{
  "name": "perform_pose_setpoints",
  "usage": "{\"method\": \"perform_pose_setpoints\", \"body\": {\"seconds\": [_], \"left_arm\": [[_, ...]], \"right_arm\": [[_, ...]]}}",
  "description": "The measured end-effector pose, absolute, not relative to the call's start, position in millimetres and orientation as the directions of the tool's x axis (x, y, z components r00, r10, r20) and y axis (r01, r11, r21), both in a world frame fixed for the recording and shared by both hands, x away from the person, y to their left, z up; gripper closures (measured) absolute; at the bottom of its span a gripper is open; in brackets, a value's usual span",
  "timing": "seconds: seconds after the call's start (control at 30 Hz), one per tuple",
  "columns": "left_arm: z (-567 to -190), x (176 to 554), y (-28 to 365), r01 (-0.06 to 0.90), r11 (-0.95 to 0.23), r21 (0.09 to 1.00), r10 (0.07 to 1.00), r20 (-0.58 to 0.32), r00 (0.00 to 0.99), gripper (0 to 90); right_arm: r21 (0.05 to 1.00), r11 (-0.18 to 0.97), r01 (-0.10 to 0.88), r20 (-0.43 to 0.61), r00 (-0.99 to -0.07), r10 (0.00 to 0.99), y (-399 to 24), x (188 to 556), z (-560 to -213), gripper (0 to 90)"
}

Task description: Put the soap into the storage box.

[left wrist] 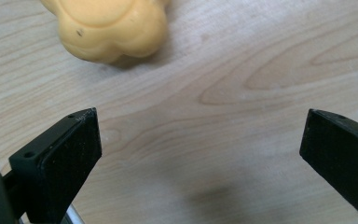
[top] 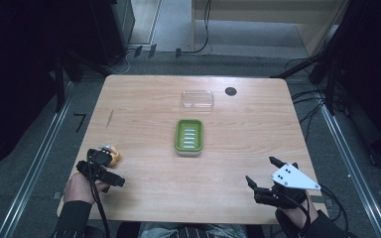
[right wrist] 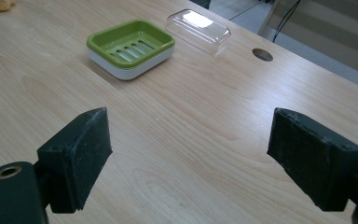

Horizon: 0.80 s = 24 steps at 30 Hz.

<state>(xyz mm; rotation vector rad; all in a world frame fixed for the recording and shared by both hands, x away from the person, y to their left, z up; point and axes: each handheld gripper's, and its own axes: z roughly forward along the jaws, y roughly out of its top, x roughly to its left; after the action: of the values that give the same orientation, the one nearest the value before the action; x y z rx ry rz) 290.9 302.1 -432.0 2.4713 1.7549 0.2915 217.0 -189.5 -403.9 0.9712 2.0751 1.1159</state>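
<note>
The wooden table (top: 144, 99) carries everything, with its small round cable hole (top: 230, 91) near the far edge; at the middle sits the green soap dish (top: 189, 136), its slatted insert bare and nothing lying in it; just beyond it, apart and nearer the far edge, lies the clear plastic lid (top: 197, 99), off the dish.

The right gripper (top: 265, 174) rests at the near right corner, well apart from the dish, its jaws spread wide with only bare wood between them; in the right gripper view the dish (right wrist: 130, 46) and lid (right wrist: 198, 30) lie ahead, untouched. The left gripper (top: 104, 157) is at the near left edge, released too, jaws wide apart and empty in its own view; the yellow lumpy soap (left wrist: 109, 28) lies on the wood just ahead of them and off toward the left jaw, not between the pads and not touched; from above, the soap (top: 113, 155) shows as a yellow patch just beside the gripper's nose.

Judging from this, the work looks barely begun; the soap is not yet gripped, the dish is open and waiting, and the lid is set aside. What is left seems to be nearly all of it: closing on the soap, carrying it to the dish, and probably fitting the lid.
</note>
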Motion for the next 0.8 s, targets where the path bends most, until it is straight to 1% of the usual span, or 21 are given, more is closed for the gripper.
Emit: {"method": "perform_pose_setpoints", "body": {"seconds": [0.23, 0.43, 0.63, 0.67, 0.8], "left_arm": [[-432, 301, 306, 0.928, -0.312, 0.205, 0.95, 0.096, 0.298, 0.0], [-434, 314, 314, 0.935, -0.278, 0.219, 0.96, 0.07, 0.27, 0.0], [-433, 323, 318, 0.939, -0.25, 0.237, 0.968, 0.071, 0.24, 0.0], [-433, 327, 320, 0.941, -0.229, 0.249, 0.973, 0.055, 0.223, 0.0], [-434, 332, 322, 0.944, -0.223, 0.243, 0.975, 0.05, 0.217, 0.0]], "right_arm": [[0.867, 0.381, 0.321, -0.15, -0.561, 0.814, -190, 216, -404, 13.6], [0.865, 0.386, 0.321, -0.155, -0.562, 0.813, -189, 216, -404, 13.6], [0.866, 0.384, 0.319, -0.154, -0.561, 0.813, -189, 216, -403, 13.6], [0.866, 0.385, 0.319, -0.154, -0.561, 0.813, -189, 216, -403, 13.6], [0.865, 0.389, 0.318, -0.158, -0.564, 0.811, -188, 216, -404, 13.6]]}}
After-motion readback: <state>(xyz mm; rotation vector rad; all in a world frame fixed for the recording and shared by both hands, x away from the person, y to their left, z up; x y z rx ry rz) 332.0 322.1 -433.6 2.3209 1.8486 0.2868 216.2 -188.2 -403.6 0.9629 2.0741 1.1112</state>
